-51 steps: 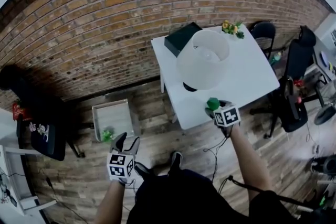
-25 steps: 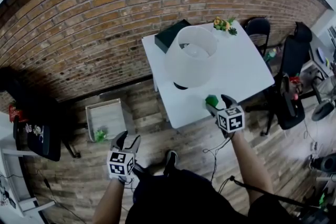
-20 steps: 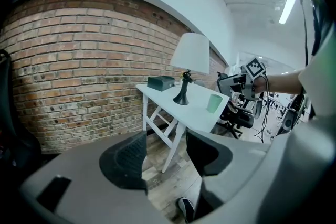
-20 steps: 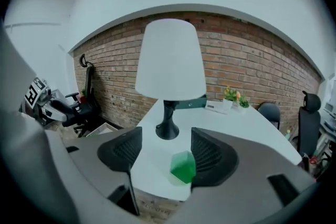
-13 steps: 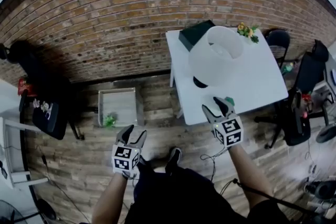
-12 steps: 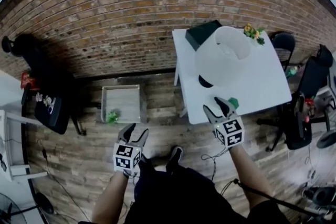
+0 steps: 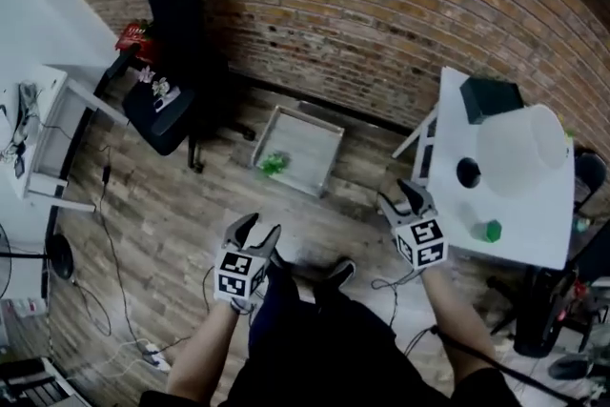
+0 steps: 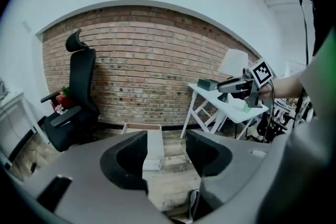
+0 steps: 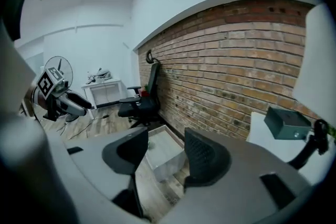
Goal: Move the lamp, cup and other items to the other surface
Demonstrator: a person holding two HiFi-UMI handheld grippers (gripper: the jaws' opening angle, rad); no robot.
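Note:
The white lamp stands on the white table at the right, next to a dark box and the green cup. My right gripper hovers off the table's left edge, away from the cup. Its jaws have just been closing, they stand open and nothing is between them. My left gripper is over the wooden floor, open and empty. Ahead sits a low grey tray table with a small green item on it.
A black office chair with a red thing on its armrest stands by the brick wall at the left. A white desk is at the far left, with cables on the floor. Another dark chair stands behind the white table.
The view has swung left across the floor. Both grippers have left the white table's edge. The green cup that was beside the right gripper's jaws stays behind on the table.

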